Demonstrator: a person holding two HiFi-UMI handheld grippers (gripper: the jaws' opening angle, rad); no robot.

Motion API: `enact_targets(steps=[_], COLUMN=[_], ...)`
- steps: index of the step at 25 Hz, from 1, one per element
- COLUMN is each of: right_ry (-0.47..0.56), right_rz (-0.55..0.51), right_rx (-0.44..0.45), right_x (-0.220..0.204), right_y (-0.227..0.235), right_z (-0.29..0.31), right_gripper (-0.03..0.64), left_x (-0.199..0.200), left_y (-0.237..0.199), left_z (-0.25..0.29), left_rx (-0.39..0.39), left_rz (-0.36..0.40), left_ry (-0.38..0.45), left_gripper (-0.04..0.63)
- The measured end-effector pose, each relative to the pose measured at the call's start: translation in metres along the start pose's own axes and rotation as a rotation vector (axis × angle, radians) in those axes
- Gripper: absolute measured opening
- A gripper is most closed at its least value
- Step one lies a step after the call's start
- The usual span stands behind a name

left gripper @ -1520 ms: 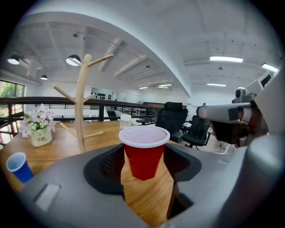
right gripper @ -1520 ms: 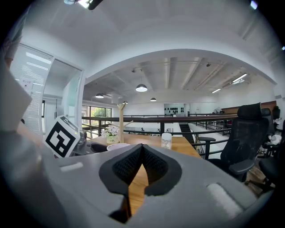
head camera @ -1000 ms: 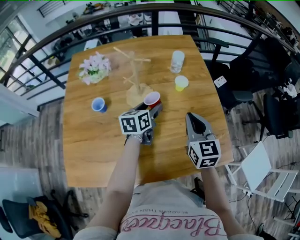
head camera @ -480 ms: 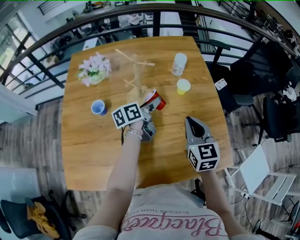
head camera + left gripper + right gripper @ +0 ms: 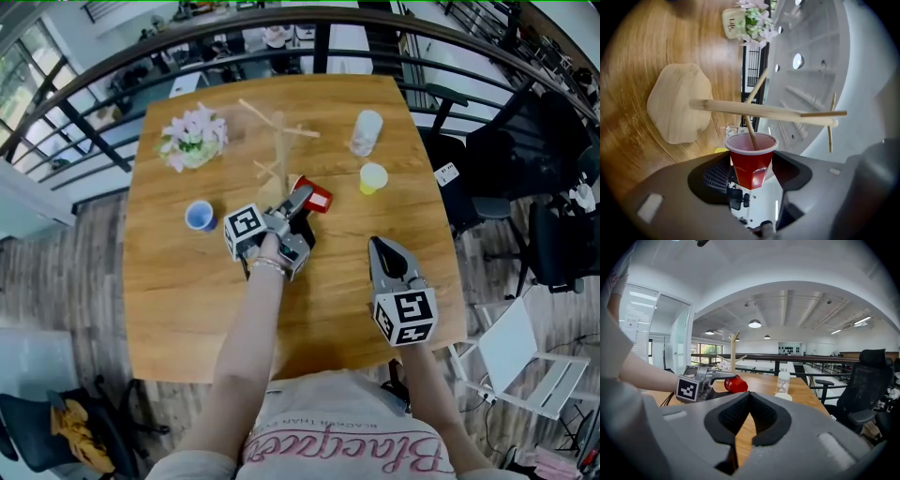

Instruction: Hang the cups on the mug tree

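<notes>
Four cups are in play, and only one is off the table [image 5: 169, 309]. Well to the left of the left gripper [image 5: 298, 202], the blue cup [image 5: 199, 216] stands mouth up, waiting its turn by my reckoning.

The left gripper lies level and is rolled onto its side. Its jaws are spread wide and press on either flank of the red cup [image 5: 751, 161], low down near the bottom, so the rim is left free. That roll looks deliberate: it tips the cup so its mouth faces the tree [image 5: 277, 150] straight ahead of the jaws instead of the ceiling. In the left gripper view a slanted peg [image 5: 751, 129] runs down to the rim and seems to pass just inside the mouth, though I cannot tell how deep. I judge the hanging to be under way, not finished, since the pads are clamped on.

Ahead and right of that gripper, past the red cup, stands the yellow cup [image 5: 373, 176] and, farther out, the clear cup [image 5: 366, 131]. Both are upright, near each other and apart from the tree.

To the right again and drawn back toward the person, the right gripper [image 5: 387, 258] hangs over the table with its jaws closed together on nothing. It points a little downward toward those two cups. I would say it is parked out of the way while the left one works.
</notes>
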State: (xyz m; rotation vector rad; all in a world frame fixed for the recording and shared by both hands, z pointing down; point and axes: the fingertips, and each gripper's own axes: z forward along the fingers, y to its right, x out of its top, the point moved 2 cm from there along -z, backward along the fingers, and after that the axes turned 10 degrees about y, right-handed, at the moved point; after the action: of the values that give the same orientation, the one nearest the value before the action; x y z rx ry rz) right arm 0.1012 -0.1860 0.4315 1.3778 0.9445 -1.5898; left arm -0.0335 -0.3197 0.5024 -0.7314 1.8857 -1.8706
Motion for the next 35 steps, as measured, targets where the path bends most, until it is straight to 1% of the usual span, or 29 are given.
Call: enact_targets(steps=[1, 4, 6, 8, 9, 11, 14, 18, 22, 25, 27, 28, 32, 35], right_ry=[-0.001, -0.002, -0.004, -0.008, -0.009, -0.010, -0.009, -0.003, 0.008, 0.017, 0.025, 0.029, 0.049, 0.064], right_rz=[0.000, -0.001, -0.002, -0.002, -0.002, -0.002, -0.005, -0.008, -0.011, -0.016, -0.016, -0.017, -0.016, -0.018], right_rx=[0.000, -0.002, -0.002, 0.000, 0.002, 0.006, 0.011, 0.015, 0.022, 0.033, 0.044, 0.049, 0.068, 0.084], right_x=[0.000, -0.001, -0.002, -0.003, -0.003, -0.003, -0.003, -0.002, 0.001, 0.005, 0.006, 0.007, 0.013, 0.018], right_y=[0.000, -0.001, -0.002, -0.003, -0.003, -0.003, -0.005, -0.007, -0.009, -0.013, -0.016, -0.018, -0.024, -0.030], right_z=[0.000, 0.000, 0.001, 0.002, 0.003, 0.004, 0.003, -0.002, -0.005, -0.004, -0.004, -0.005, -0.005, -0.004], right_gripper=[0.002, 0.002, 0.002, 0.002, 0.002, 0.002, 0.002, 0.002, 0.002, 0.002, 0.002, 0.002, 0.002, 0.002], left_x=[0.002, 0.005, 0.008, 0.011, 0.013, 0.015, 0.019, 0.022, 0.023, 0.024, 0.022, 0.020, 0.013, 0.006], left_y=[-0.001, -0.006, -0.011, -0.017, -0.020, -0.024, -0.029, -0.029, -0.020, -0.010, -0.003, 0.001, 0.025, 0.045], left_z=[0.000, -0.002, -0.004, -0.005, -0.005, -0.006, -0.012, -0.020, -0.028, -0.035, -0.043, -0.047, -0.061, -0.072], left_rx=[-0.005, -0.007, -0.005, 0.006, 0.015, 0.039, 0.070, 0.082, 0.084, 0.083, 0.087, 0.090, 0.075, 0.063], left_rz=[-0.043, -0.130, -0.204, -0.280, -0.305, -0.330, -0.345, -0.325, -0.259, -0.176, -0.098, -0.044, 0.224, 0.409], left_ry=[0.012, 0.039, 0.068, 0.097, 0.109, 0.134, 0.183, 0.205, 0.207, 0.197, 0.192, 0.189, 0.174, 0.168], left_gripper=[0.290, 0.290, 0.290, 0.288, 0.289, 0.269, 0.276, 0.295, 0.316, 0.330, 0.339, 0.342, 0.344, 0.344])
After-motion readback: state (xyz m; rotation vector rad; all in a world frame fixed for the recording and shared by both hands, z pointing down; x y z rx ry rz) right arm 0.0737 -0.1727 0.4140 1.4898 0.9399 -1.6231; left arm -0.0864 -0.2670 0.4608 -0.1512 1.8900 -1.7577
